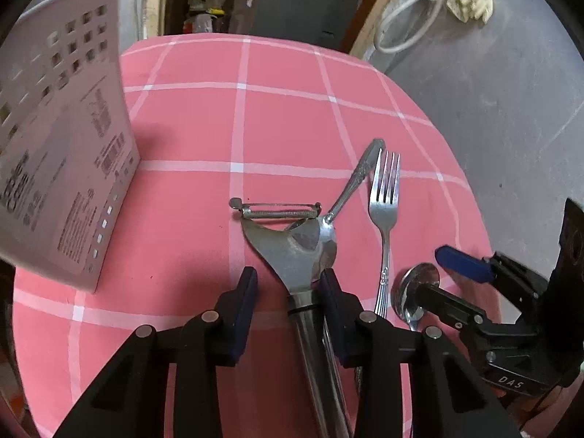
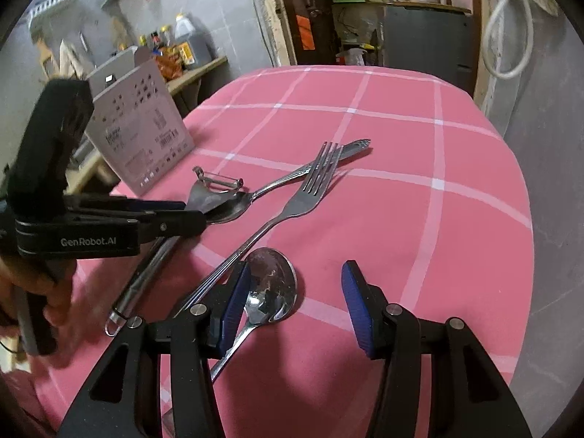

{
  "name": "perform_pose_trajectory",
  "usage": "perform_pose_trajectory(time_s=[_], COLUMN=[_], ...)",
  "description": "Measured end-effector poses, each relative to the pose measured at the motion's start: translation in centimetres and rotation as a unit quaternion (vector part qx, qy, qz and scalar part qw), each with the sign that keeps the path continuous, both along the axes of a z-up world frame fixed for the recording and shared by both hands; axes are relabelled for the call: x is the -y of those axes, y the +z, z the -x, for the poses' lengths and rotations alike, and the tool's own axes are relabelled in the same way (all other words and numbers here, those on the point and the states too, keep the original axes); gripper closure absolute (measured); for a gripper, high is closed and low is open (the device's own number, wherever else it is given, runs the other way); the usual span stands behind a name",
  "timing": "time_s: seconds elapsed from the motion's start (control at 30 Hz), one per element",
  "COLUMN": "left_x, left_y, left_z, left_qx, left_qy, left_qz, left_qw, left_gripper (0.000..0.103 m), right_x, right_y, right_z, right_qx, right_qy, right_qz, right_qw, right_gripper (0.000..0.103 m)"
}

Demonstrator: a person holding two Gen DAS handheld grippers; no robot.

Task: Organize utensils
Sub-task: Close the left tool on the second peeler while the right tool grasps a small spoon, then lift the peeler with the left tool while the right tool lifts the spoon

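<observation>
Four utensils lie on the pink desk (image 1: 292, 116): peeler (image 1: 292, 244), two spoons, fork (image 1: 383, 211). Left tongs (image 1: 288, 314) straddle the peeler's neck, not yet pinching. Right tongs (image 2: 292, 306) stand open around the near spoon (image 2: 272, 292). Picking up seems in hand; next, squeeze, lift, carry to the basket (image 1: 62, 138) far left.

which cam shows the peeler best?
Left wrist: the peeler lies centred, blade and head seen from above, unobstructed. In the right wrist view it is small and oblique, handle partly hidden behind the left gripper.
</observation>
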State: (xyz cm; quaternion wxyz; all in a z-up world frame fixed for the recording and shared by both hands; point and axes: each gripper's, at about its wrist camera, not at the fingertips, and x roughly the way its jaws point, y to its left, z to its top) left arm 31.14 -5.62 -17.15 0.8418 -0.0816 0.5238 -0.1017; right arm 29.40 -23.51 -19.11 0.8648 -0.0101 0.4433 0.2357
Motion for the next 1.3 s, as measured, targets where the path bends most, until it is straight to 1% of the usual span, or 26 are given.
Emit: perform_pose_trajectory(time_s=[0.1, 0.17, 0.23, 0.33, 0.37, 0.5, 0.6, 0.7, 0.83, 1.03, 1.13, 1.3], left_x=[0.3, 0.2, 0.2, -0.5, -0.6, -1.1, -1.1, -0.6, -0.4, -0.9, -1.1, -1.0], left_y=[0.1, 0.1, 0.1, 0.2, 0.2, 0.4, 0.5, -0.1, -0.3, -0.7, -0.7, -0.4], left_z=[-0.5, -0.8, -1.2, -1.0, -1.0, -0.4, 0.4, 1.1, 2.6, 3.0, 3.1, 3.8], left_qx=[-0.016, -0.026, -0.032, -0.038, -0.038, -0.038, -0.042, -0.06, -0.064, -0.071, -0.068, -0.047], left_qy=[-0.01, -0.01, -0.004, 0.005, 0.006, 0.013, 0.008, 0.003, -0.01, -0.009, -0.01, -0.008], left_qz=[-0.01, -0.008, 0.004, 0.026, 0.032, 0.04, 0.043, 0.053, 0.047, 0.064, 0.063, 0.061], left_qw=[0.9998, 0.9996, 0.9995, 0.999, 0.9988, 0.9984, 0.9982, 0.9968, 0.9968, 0.9954, 0.9956, 0.997], left_gripper=[0.07, 0.073, 0.077, 0.081, 0.082, 0.086, 0.086, 0.085, 0.085, 0.085, 0.085, 0.085], right_x=[-0.7, -0.8, -1.2, -0.8, -0.4, 0.2, 0.5, 0.6, 1.2, 1.7, 1.7, 1.6], right_y=[0.2, 0.2, 0.1, -0.2, -0.5, -1.0, -1.2, -1.2, -1.1, -1.3, -1.3, -0.5], right_z=[-0.1, 0.0, 0.2, 0.4, 0.4, 1.0, 1.4, 1.8, 2.4, 3.3, 3.5, 4.0], right_qx=[0.003, -0.002, -0.006, -0.032, -0.042, -0.057, -0.063, -0.064, -0.07, -0.075, -0.073, -0.057], right_qy=[0.005, 0.011, 0.011, -0.004, -0.014, -0.035, -0.044, -0.053, -0.073, -0.101, -0.107, -0.112], right_qz=[0.013, 0.01, 0.007, -0.019, -0.032, -0.053, -0.06, -0.062, -0.073, -0.079, -0.077, -0.074], right_qw=[1.0, 1.0, 1.0, 0.999, 0.999, 0.996, 0.995, 0.995, 0.992, 0.989, 0.989, 0.989], right_gripper=[0.066, 0.079, 0.08, 0.092, 0.093, 0.097, 0.098, 0.099, 0.1, 0.1, 0.1, 0.1])
